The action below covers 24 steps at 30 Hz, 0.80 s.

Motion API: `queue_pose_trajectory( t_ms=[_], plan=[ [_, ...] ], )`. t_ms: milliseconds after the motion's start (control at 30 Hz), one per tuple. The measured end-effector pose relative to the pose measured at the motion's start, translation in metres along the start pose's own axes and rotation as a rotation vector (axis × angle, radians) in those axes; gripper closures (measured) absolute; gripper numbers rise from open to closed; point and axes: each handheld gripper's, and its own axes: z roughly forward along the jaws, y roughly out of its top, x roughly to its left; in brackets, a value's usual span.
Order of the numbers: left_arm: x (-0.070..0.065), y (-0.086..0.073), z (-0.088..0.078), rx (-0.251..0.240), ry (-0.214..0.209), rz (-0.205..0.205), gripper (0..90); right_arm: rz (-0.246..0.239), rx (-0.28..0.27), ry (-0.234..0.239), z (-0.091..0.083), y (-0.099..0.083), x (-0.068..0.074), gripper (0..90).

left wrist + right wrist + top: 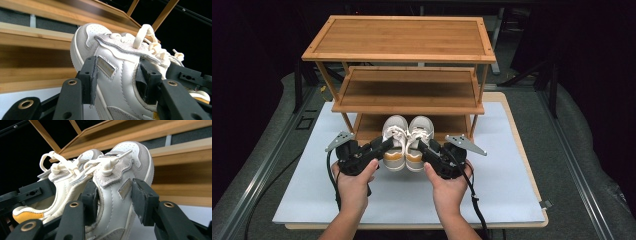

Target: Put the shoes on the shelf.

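Note:
A pair of white sneakers with orange heels sits side by side in front of the bamboo shoe rack's bottom shelf (pixel 371 125), toes toward the rack. My left gripper (pixel 384 145) is shut on the left sneaker (pixel 394 135). In the left gripper view one jaw presses that sneaker's (pixel 120 62) outer side and the other sits inside its collar, around the left gripper's (pixel 118 80) midpoint. My right gripper (pixel 425 148) is shut the same way on the right sneaker (pixel 419 134). The right gripper (pixel 116 201) clamps the right sneaker's (pixel 117 187) side wall, with the left sneaker (pixel 62 178) beside it.
The rack has a wide top shelf (pixel 399 39) and a middle shelf (pixel 407 92), both bare, on slanted legs. It stands on a white board (pixel 497 185) over a wooden tabletop. Grey floor and a metal rail (pixel 267 160) lie to the sides.

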Motion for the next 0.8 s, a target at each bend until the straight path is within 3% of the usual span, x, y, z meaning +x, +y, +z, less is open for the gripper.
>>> queue_pose_trajectory(
  t_ms=[433, 800],
  plan=[
    [-0.002, 0.016, 0.004, -0.017, -0.011, -0.003, 55.5, -0.003, -0.031, 0.017, 0.002, 0.016, 0.002, 57.8],
    [-0.001, 0.028, 0.009, -0.028, -0.013, 0.003, 55.5, -0.026, -0.028, -0.003, 0.006, 0.031, 0.005, 57.8]
  ],
)
